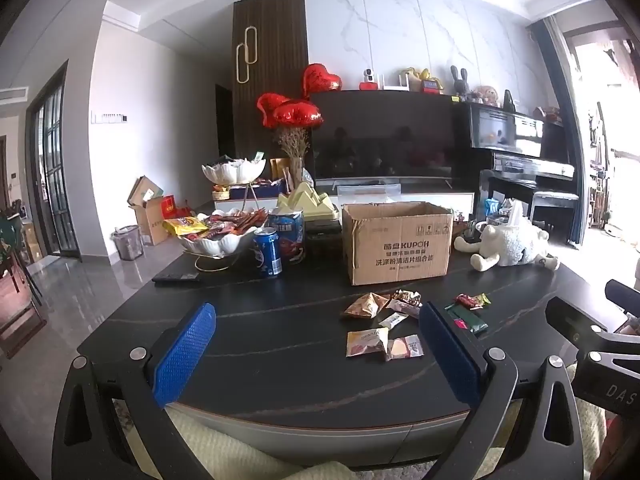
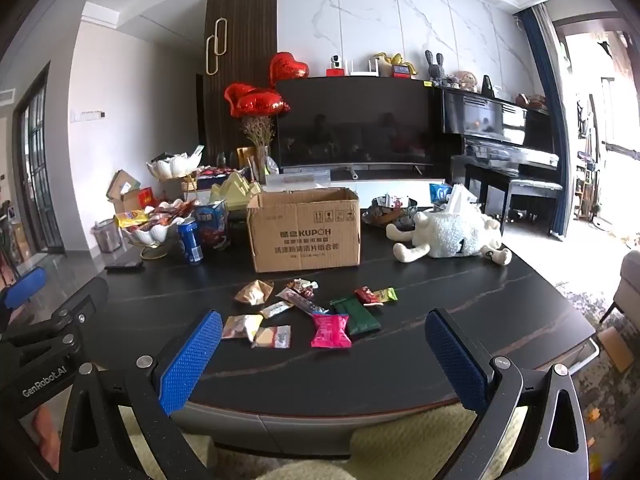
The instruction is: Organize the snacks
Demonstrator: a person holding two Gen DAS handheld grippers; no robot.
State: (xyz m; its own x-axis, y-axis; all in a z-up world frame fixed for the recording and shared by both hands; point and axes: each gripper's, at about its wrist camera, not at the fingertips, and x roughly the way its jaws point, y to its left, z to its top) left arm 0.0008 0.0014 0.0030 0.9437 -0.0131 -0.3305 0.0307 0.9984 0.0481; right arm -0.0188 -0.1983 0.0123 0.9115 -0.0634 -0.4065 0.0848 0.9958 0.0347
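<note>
Jaws of both tools stand wide apart with nothing between them: the left gripper [image 1: 316, 354] and the right gripper [image 2: 324, 356], each with blue dimpled pads on black arms, hover at the near edge of the black stone-look table [image 2: 460, 320], tilted slightly down.

The step in hand looks like the first reach, so a clean pick matters: choose a packet at the edge of the pile, come down over it with the pads on either side of its narrow width, and close only once both pads bracket the wrapper. The flat foil will probably slide, so a low, square approach should help.

Just ahead of the right gripper lies the bright pink crinkled snack packet [image 2: 331, 331], with the dark green flat pouch [image 2: 360, 318] touching its right side. Toward the left pad sit two pale printed wrappers [image 2: 258, 331]. Farther out are a tan pyramid-shaped packet [image 2: 253, 292] and small red and yellow-green candies [image 2: 376, 295].

Beyond the scatter stands the open brown cardboard box [image 2: 306, 232], the likely destination. From the left wrist view the same pile [image 1: 384, 328] lies ahead and right of centre.
</note>
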